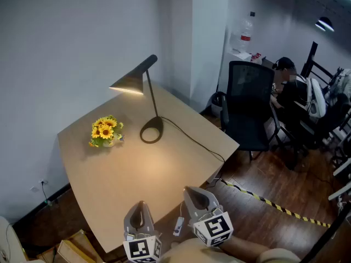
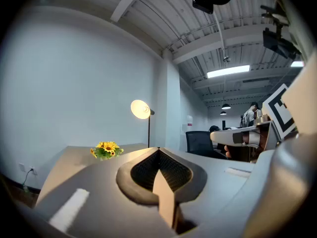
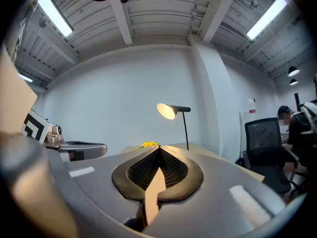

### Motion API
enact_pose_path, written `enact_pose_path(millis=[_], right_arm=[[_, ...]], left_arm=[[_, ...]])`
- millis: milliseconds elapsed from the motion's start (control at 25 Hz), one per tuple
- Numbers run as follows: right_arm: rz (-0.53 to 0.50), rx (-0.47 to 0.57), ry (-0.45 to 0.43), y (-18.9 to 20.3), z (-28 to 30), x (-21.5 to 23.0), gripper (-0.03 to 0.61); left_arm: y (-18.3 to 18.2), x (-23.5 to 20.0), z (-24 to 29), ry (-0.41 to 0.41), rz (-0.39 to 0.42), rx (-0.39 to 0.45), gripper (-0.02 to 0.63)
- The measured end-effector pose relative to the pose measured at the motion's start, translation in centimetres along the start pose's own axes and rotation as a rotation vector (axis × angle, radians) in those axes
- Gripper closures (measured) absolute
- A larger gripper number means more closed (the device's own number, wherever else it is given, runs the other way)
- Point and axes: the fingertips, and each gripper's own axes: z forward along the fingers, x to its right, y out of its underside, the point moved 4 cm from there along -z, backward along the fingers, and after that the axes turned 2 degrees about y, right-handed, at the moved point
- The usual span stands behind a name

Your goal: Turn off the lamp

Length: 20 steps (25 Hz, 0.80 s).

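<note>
A black desk lamp (image 1: 143,81) stands lit on the wooden table (image 1: 126,174), its round base (image 1: 151,130) near the table's far side and its shade casting a glow on the top. Its black cord (image 1: 192,138) runs right, over the table edge, where a white inline switch (image 1: 178,226) hangs below the front edge. The lamp's bright shade (image 2: 140,109) shows far ahead in the left gripper view, and the shade (image 3: 167,110) likewise in the right gripper view. My left gripper (image 1: 139,219) and right gripper (image 1: 198,200) hover at the table's near edge, both shut and empty.
A small pot of sunflowers (image 1: 105,131) sits left of the lamp base. A black office chair (image 1: 248,106) and a seated person (image 1: 293,92) are to the right. Yellow-black tape (image 1: 274,206) crosses the wooden floor. Cardboard boxes (image 1: 68,250) lie at lower left.
</note>
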Motion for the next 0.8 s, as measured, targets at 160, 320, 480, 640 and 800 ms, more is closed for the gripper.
enact_pose_path(millis=[160,320,480,640,800], right_arm=[[-0.012,0.006,0.013,-0.4,0.3,-0.6,0.578],[-0.016,0.001,0.019,-0.4,1.0,-0.7,0.578],[-0.006,-0.008,0.011,-0.2,3.2,-0.1,0.578],[-0.01,-0.021,-0.03,-0.1,6.4,1.2,0.578],[0.022,-0.046,-0.062,0.8,10.9,3.7,0.578]], left_arm=[[0.0,-0.6,0.3,0.026,0.005,0.013,0.62],[-0.1,-1.4,1.0,0.031,0.0,0.019,0.62],[0.3,-2.2,2.3,0.018,0.01,0.004,0.62],[0.7,-3.3,4.9,-0.022,0.015,-0.01,0.62],[1.0,-4.6,8.6,-0.078,0.024,-0.033,0.62]])
